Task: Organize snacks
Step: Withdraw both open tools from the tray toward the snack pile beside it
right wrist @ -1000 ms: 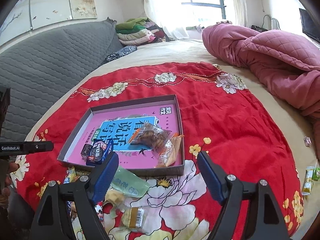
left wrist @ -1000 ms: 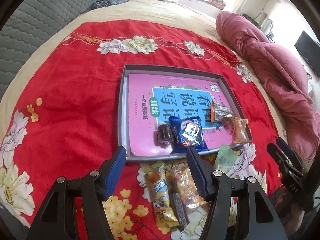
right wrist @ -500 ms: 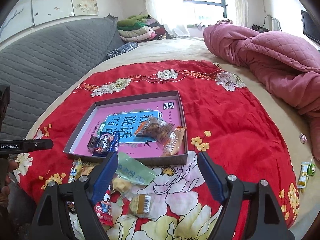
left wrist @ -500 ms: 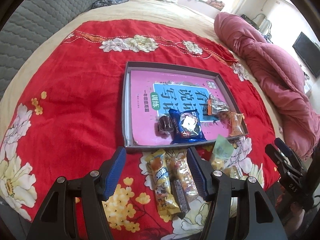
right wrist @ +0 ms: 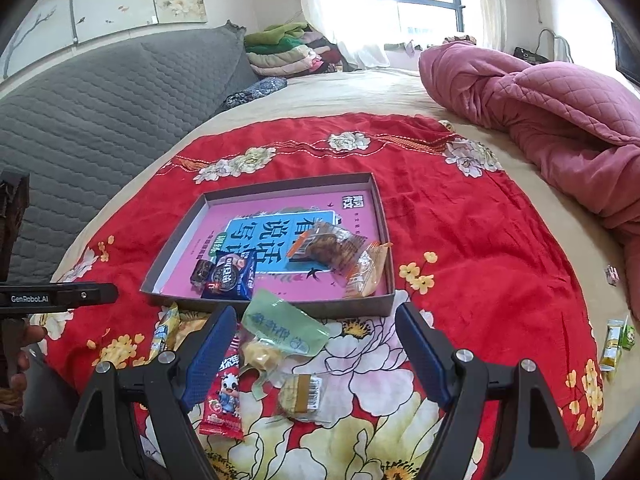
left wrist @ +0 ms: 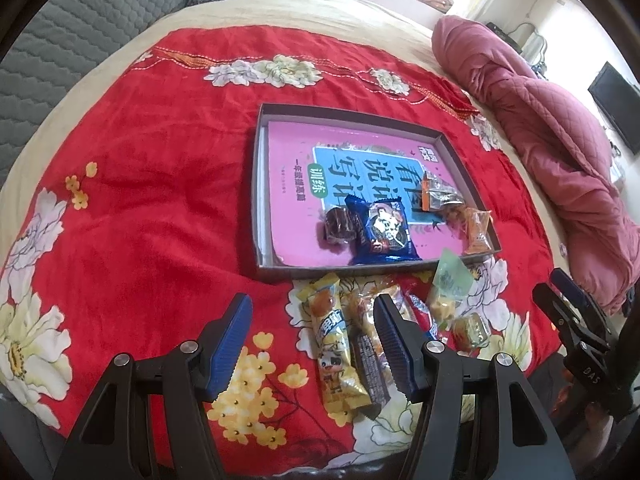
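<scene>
A grey shallow box [left wrist: 259, 200] [right wrist: 372, 184] with a pink book inside lies on the red floral cloth. In it are a blue cookie pack [left wrist: 386, 232] [right wrist: 230, 274], a small dark snack [left wrist: 338, 226], a clear-wrapped cake [right wrist: 328, 244] and an orange-trimmed pack [left wrist: 478, 230] [right wrist: 366, 274]. Loose snacks lie in front of the box: a yellow bar [left wrist: 334, 344], a green pouch [left wrist: 452, 278] [right wrist: 280, 326], a red pack [right wrist: 224, 396] and a small wrapped cake [right wrist: 300, 394]. My left gripper [left wrist: 312, 344] is open and empty above the loose snacks. My right gripper [right wrist: 316, 356] is open and empty above them too.
A rumpled pink quilt [right wrist: 540, 120] lies on the bed to the right. A grey quilted headboard [right wrist: 100, 108] is at the left. Small green and yellow packs [right wrist: 616, 340] lie near the bed's right edge. Folded clothes [right wrist: 284, 50] are stacked at the back.
Both grippers have drawn back toward me and away from the box, bringing more of the loose snacks in front of it into view. Both stay open.
</scene>
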Available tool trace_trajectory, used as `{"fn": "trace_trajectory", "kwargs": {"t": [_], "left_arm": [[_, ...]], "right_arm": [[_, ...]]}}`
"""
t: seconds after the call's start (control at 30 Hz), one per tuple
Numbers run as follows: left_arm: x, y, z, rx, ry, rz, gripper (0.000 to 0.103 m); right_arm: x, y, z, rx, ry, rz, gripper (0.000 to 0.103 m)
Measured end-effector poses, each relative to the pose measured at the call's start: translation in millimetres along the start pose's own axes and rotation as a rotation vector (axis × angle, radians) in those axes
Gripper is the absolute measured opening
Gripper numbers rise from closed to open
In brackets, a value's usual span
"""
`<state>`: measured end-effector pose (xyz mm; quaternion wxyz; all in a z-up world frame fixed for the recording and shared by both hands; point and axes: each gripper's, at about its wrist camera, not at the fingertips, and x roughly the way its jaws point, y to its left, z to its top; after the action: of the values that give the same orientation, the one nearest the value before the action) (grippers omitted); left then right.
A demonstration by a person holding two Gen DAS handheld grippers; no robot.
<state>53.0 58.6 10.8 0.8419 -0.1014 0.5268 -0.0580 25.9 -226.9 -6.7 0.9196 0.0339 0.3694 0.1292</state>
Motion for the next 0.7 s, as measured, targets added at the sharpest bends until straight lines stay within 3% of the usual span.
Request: {"fn": "trace_trajectory", "kwargs": {"t": [0.7], "left_arm": [[33,3,-28,-0.016,0.123,-0.012,0.065]], "right_arm": [[15,42,-21,-0.116,0.085,0.114,0.081]]}}
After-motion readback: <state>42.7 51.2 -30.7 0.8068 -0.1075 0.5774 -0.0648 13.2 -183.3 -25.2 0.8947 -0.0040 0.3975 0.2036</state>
